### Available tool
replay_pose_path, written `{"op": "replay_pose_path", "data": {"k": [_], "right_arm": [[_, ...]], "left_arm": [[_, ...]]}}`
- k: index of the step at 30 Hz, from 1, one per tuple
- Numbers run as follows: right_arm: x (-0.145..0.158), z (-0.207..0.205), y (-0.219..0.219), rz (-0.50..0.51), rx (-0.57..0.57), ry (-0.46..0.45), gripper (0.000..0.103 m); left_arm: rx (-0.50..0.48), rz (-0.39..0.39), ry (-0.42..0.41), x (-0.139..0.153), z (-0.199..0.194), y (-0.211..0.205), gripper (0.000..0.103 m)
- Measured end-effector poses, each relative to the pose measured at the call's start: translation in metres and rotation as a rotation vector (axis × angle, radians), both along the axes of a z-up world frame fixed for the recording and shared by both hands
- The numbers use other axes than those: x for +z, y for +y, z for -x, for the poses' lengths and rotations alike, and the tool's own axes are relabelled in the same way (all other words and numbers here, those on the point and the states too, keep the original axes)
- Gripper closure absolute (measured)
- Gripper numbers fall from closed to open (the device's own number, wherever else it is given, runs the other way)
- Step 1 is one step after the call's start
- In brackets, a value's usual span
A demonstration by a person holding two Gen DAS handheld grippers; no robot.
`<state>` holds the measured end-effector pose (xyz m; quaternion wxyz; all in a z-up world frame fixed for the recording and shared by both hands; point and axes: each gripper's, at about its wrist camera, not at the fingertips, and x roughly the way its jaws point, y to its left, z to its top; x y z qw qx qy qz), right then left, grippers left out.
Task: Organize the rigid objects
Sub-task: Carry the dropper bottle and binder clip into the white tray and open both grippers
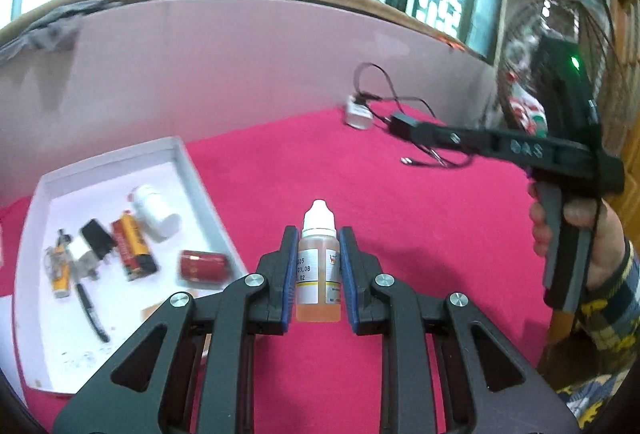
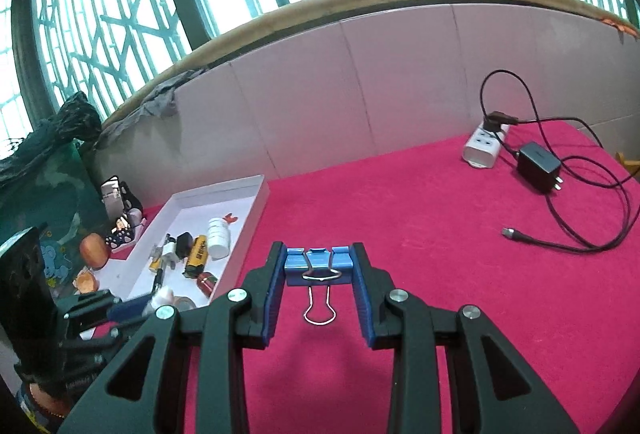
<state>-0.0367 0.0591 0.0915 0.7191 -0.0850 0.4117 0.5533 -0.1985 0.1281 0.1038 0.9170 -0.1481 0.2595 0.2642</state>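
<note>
My left gripper (image 1: pixel 318 234) is shut on a small dropper bottle (image 1: pixel 319 266) with a white cap and amber liquid, held above the red cloth. My right gripper (image 2: pixel 319 248) is shut on a blue binder clip (image 2: pixel 319 266), its wire handle hanging down. A white tray (image 1: pixel 196 173) at the left holds a white pill bottle (image 1: pixel 154 211), a yellow battery (image 1: pixel 132 248), a red can (image 1: pixel 204 266), a black plug (image 1: pixel 98 238) and a pen (image 1: pixel 92 314). The tray also shows in the right wrist view (image 2: pixel 248 226), left of my right gripper.
A white power strip (image 2: pixel 484 145), a black charger (image 2: pixel 538 161) and its looping cable (image 2: pixel 600 238) lie at the far right of the red cloth (image 2: pixel 400 213). A white wall panel (image 2: pixel 320 85) backs the table. Small figurines (image 2: pixel 120 226) stand left of the tray.
</note>
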Motion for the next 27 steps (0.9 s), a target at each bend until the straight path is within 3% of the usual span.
{"op": "replay_pose_path", "data": {"k": [11, 27], "right_arm": [[0.013, 0.026, 0.023, -0.019, 0.077, -0.021, 0.072], [0.022, 0.082, 0.079, -0.02, 0.225, -0.073, 0.072]], "left_arm": [[0.206, -0.001, -0.093, 0.015, 0.06, 0.035, 0.084], [0.429, -0.033, -0.068, 0.011, 0.115, 0.065, 0.084]]}}
